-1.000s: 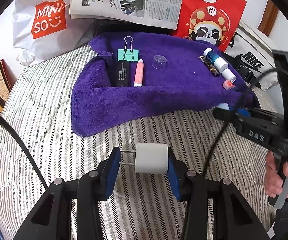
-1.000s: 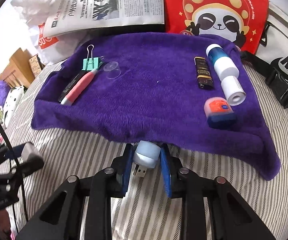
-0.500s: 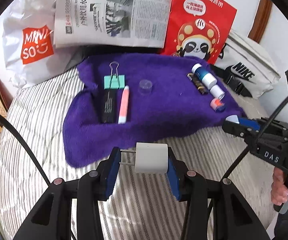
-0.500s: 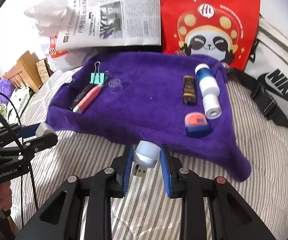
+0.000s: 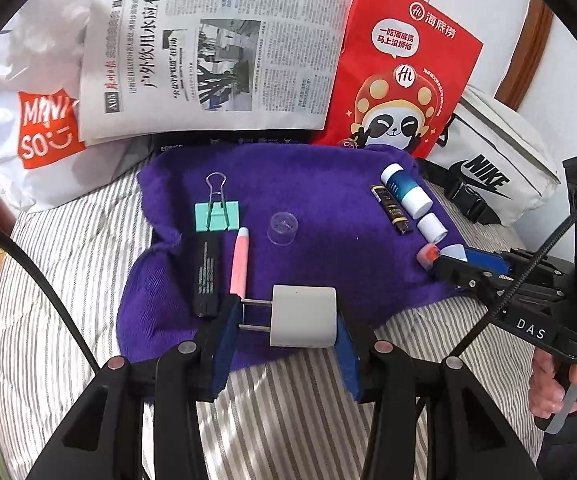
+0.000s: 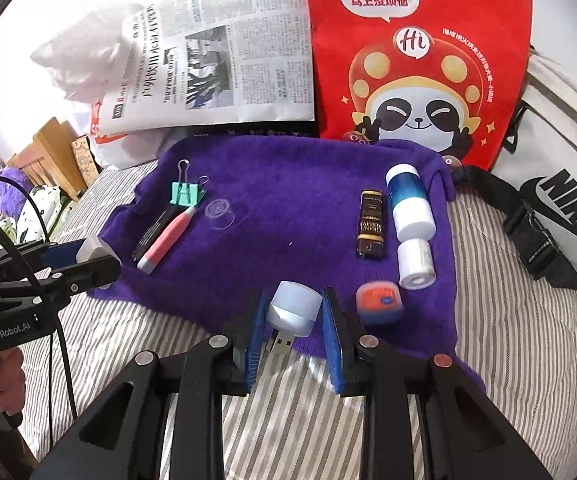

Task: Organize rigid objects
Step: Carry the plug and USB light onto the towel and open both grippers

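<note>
Left wrist view: left gripper [image 5: 286,322] clamped on white charger [image 5: 303,317], prongs pointing left, long axis across the jaws, held over near edge of purple towel [image 5: 328,184] on the bed. Right gripper [image 6: 293,316] clamped on small USB light [image 6: 294,308], plug angled down toward camera. Best lowered slowly, set beside like items, released only once resting flat.

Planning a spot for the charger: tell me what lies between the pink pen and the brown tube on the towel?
Only a clear plastic cap near the pink pen; toward the brown tube, bare purple towel. Both views show it.
</note>
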